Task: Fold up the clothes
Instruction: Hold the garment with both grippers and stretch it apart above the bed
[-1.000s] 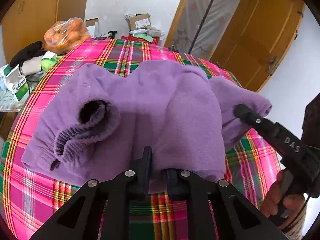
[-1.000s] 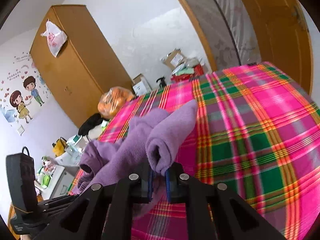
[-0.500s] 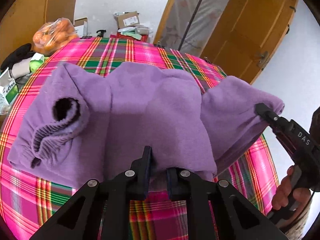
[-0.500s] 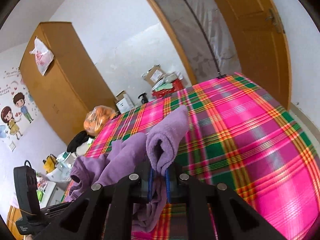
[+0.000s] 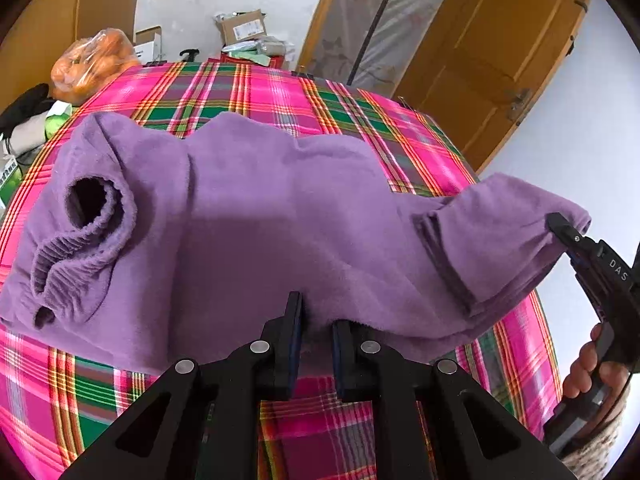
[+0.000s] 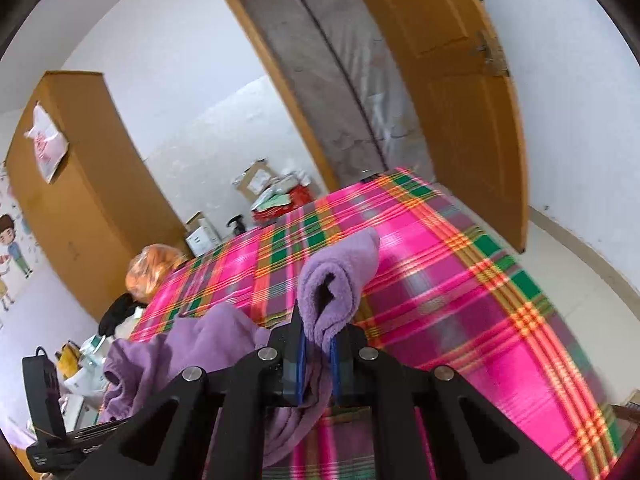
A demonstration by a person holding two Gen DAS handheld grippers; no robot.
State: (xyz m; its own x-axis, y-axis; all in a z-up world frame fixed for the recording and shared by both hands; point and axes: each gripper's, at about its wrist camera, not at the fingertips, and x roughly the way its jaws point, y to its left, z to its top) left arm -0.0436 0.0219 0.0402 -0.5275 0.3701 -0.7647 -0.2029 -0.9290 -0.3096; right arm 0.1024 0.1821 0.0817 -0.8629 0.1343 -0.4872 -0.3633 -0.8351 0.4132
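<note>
A purple fleece garment (image 5: 256, 216) lies spread across the pink plaid table (image 5: 280, 92), its ribbed cuff opening (image 5: 86, 204) at the left. My left gripper (image 5: 316, 320) is shut on the garment's near edge. At the right, my right gripper (image 5: 560, 226) is shut on the other end and holds it lifted off the cloth, with a hand (image 5: 588, 372) on its handle. In the right wrist view that gripper (image 6: 318, 344) pinches a rolled purple fold (image 6: 340, 276), and the rest of the garment (image 6: 192, 340) trails left.
A bag of oranges (image 5: 94, 64) sits at the table's far left corner, with cardboard boxes (image 5: 240, 28) behind it. A wooden door (image 5: 492, 56) stands open at the right and a wardrobe (image 6: 76, 200) at the left. Small clutter (image 5: 28, 128) lies beside the table's left edge.
Both grippers have drawn apart, and the garment has been stretched wider and flatter across the table. The right end has moved farther right and stays lifted.
</note>
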